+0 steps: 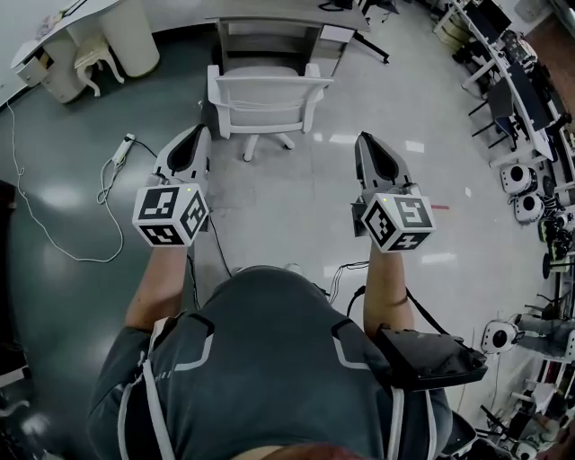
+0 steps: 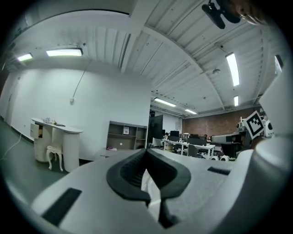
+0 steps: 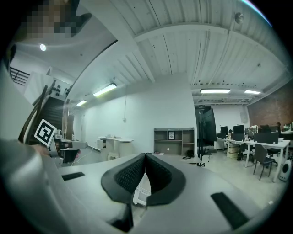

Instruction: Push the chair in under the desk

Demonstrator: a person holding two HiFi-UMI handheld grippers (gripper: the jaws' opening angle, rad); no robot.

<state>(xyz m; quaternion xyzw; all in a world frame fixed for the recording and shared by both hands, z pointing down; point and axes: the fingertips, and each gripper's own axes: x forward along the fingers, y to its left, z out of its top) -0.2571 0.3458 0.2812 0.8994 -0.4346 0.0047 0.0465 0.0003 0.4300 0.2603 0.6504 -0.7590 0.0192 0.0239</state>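
- Left tongs: pads pressed flat together, nothing between them. Held out in front of the person, off the floor, tips aimed forward.
- Right tongs: same state, shut tight and holding nothing. Level with the left tongs and well apart from them.
- Each pair carries its marker cube at the rear end, nearest the person.
- Chair: white, on a star base, straight ahead of both tongs and roughly in line with the gap between them. Its backrest faces the tongs. Neither pair touches it; open floor lies between the tips and the backrest.
- Desk: beyond the chair, on its far side from the tongs. The chair's seat sits at the desk's front edge; the backrest stands clear of it, on the tongs' side.
- Cable: pale, looping over the floor out to the left of the left tongs, running up to a power strip near the left tongs' tip.
- Shelf unit: seen past the shut pads in the right gripper view, against the far wall.
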